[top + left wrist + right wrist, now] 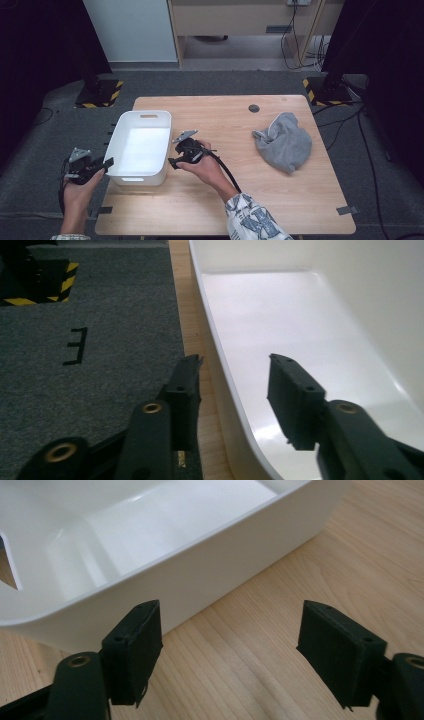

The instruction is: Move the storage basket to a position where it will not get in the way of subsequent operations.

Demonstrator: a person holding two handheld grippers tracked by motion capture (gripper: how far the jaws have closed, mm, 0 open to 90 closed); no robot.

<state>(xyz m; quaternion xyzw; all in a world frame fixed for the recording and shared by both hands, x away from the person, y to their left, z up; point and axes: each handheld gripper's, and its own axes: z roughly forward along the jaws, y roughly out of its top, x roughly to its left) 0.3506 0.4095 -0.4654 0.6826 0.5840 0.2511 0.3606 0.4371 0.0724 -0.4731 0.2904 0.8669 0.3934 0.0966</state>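
Two grippers, jaws released | left gripper [235,390] straddles, perhaps untouching, glossy white bin [141,145] rim | right gripper [230,652] over woodgrain table [240,200]

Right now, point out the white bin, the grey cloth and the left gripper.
white bin [120,134], high view, on its left rim.
grey cloth [285,142], high view, middle of the bundle.
left gripper [235,372], left gripper view, midway between its fingertips.

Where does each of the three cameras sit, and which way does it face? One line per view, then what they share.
High view: above the person's side, looking forward and down on the table; both forearms show.
Left gripper view: on the left tongs, astride the white bin wall.
Right gripper view: on the right tongs, facing the bin's outer side.
Shared: the bin.
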